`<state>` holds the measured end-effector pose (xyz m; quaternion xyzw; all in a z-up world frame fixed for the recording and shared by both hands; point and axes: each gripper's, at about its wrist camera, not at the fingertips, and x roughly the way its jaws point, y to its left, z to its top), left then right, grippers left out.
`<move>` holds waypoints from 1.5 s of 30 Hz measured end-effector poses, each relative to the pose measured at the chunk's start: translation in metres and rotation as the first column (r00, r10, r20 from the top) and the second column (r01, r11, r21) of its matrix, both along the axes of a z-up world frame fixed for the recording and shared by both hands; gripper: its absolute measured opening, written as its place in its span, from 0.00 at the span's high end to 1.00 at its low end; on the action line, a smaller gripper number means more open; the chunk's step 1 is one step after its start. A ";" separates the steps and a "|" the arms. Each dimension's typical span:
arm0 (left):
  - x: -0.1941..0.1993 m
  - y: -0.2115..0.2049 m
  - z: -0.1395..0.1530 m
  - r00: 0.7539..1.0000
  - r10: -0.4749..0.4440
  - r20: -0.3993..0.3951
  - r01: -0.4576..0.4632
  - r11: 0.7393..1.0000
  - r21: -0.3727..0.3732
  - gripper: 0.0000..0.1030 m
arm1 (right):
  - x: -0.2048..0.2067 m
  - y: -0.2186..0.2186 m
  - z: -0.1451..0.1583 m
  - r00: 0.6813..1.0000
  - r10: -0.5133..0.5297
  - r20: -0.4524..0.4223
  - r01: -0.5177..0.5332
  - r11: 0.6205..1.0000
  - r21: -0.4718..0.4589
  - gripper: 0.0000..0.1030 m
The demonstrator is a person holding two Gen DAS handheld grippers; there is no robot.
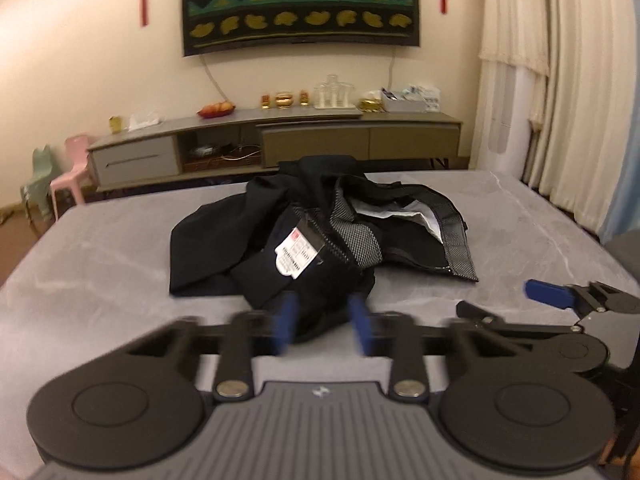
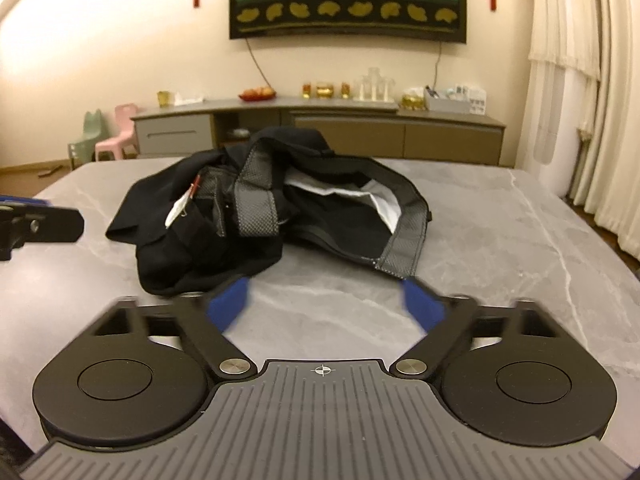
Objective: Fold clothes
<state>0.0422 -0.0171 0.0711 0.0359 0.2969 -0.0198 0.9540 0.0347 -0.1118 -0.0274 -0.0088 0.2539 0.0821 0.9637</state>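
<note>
A crumpled black garment (image 1: 304, 236) lies mid-way on the grey marble table (image 1: 100, 264); the left gripper (image 1: 322, 322) and the right gripper (image 2: 326, 300) both gape, holding nothing, just before it

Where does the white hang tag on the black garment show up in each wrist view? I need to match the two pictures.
Left wrist: the hang tag sits just left of centre, face-on, on the near front of the garment, above the left gripper.
Right wrist: the tag is left of centre, seen edge-on as a thin white sliver.
Shared landmark: the grey mesh waistband, just right of the tag in both.
</note>
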 end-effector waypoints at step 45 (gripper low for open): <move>0.139 0.128 -0.039 0.989 0.130 -0.074 -0.147 0.942 -0.302 0.03 | 0.219 0.098 -0.030 0.972 0.126 -0.197 -0.127 0.992 0.007 0.80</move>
